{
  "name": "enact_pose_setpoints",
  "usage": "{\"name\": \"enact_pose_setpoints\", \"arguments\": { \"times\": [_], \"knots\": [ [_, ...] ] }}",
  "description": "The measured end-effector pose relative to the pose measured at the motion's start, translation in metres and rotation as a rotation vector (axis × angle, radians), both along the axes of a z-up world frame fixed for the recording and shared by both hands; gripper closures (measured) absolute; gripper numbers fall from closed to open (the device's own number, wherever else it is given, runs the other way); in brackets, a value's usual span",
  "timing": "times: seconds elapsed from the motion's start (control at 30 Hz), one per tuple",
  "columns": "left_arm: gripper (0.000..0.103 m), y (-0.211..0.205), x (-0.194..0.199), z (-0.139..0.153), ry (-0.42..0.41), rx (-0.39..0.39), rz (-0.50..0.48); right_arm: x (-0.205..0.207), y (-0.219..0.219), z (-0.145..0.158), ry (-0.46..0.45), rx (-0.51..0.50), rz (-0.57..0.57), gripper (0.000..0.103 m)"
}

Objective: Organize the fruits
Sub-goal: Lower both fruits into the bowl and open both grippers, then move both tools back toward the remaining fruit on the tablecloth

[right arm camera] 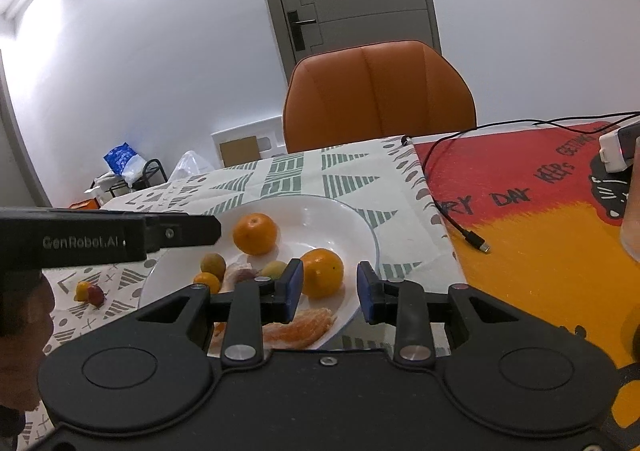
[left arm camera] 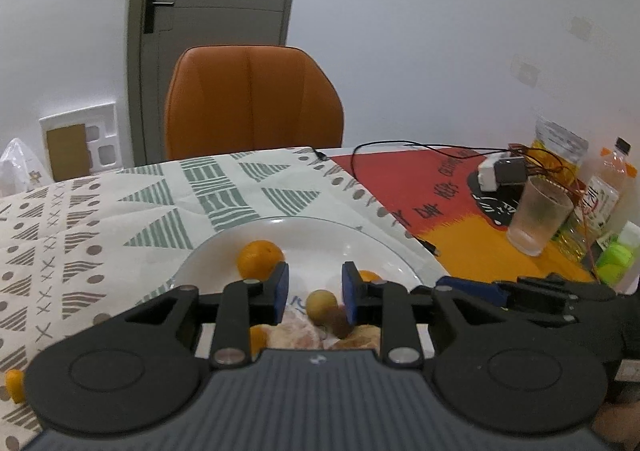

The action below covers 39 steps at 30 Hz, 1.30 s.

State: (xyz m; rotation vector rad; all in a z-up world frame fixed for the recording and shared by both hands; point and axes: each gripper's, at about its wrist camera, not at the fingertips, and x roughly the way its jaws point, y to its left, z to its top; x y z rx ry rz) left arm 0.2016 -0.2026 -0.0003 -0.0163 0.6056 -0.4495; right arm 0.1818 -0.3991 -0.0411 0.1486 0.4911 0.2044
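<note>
A white plate on the patterned cloth holds two oranges, several small fruits and peeled citrus segments. My left gripper hangs over the plate's near side, open, with a yellow-green fruit and a reddish fruit lying below the gap. My right gripper is open too, over the plate's right rim, with the nearer orange just beyond its left pad. Two small fruits lie on the cloth left of the plate.
An orange chair stands behind the table. At the right, on a red and orange mat, are a frosted cup, bottles, a charger block and a black cable. A small orange piece lies at the cloth's left edge.
</note>
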Motion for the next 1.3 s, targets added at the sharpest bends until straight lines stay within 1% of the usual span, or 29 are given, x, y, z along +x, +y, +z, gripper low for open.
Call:
{"name": "enact_pose_setpoints", "arguments": {
  "times": [0.23, 0.33, 0.43, 0.53, 0.6, 0.63, 0.7, 0.73, 0.77, 0.8, 0.87, 1.0, 1.07, 1.13, 1.3],
  "knots": [
    [0.077, 0.016, -0.002, 0.001, 0.014, 0.011, 0.046, 0.0, 0.01, 0.0, 0.003, -0.003, 0.026, 0.065],
    [0.074, 0.023, -0.005, 0.002, 0.017, 0.013, 0.059, 0.0, 0.015, 0.0, 0.005, -0.005, 0.039, 0.064],
    [0.071, 0.031, -0.008, 0.003, 0.016, 0.013, 0.078, 0.0, 0.021, 0.001, 0.008, -0.012, 0.051, 0.062],
    [0.065, 0.041, -0.011, 0.005, 0.014, 0.009, 0.099, -0.001, 0.026, 0.003, 0.005, -0.018, 0.059, 0.056],
    [0.057, 0.05, -0.013, 0.006, 0.012, 0.004, 0.119, -0.002, 0.03, 0.004, 0.004, -0.02, 0.065, 0.053],
    [0.054, 0.054, -0.014, 0.006, 0.012, 0.003, 0.129, -0.002, 0.032, 0.004, 0.004, -0.021, 0.069, 0.051],
    [0.042, 0.063, -0.017, 0.008, 0.007, 0.004, 0.155, -0.003, 0.037, 0.005, 0.002, -0.023, 0.078, 0.047],
    [0.039, 0.067, -0.018, 0.008, 0.003, 0.008, 0.168, -0.003, 0.04, 0.006, 0.001, -0.025, 0.083, 0.044],
    [0.033, 0.071, -0.02, 0.009, -0.002, 0.012, 0.181, -0.003, 0.042, 0.006, 0.0, -0.026, 0.088, 0.041],
    [0.03, 0.074, -0.021, 0.01, -0.005, 0.016, 0.191, -0.004, 0.044, 0.007, -0.002, -0.026, 0.093, 0.04],
    [0.026, 0.083, -0.024, 0.011, -0.011, 0.018, 0.211, -0.005, 0.049, 0.008, -0.006, -0.027, 0.102, 0.032],
    [0.023, 0.098, -0.029, 0.012, -0.015, 0.021, 0.242, -0.006, 0.059, 0.009, -0.009, -0.028, 0.12, 0.027],
    [0.022, 0.106, -0.031, 0.012, -0.017, 0.021, 0.26, -0.007, 0.063, 0.01, -0.01, -0.027, 0.126, 0.017],
    [0.022, 0.113, -0.033, 0.012, -0.017, 0.021, 0.273, -0.007, 0.067, 0.011, -0.017, -0.02, 0.134, 0.01],
    [0.021, 0.134, -0.04, 0.011, -0.019, 0.012, 0.312, -0.008, 0.079, 0.014, -0.026, 0.006, 0.164, 0.001]
  ]
}}
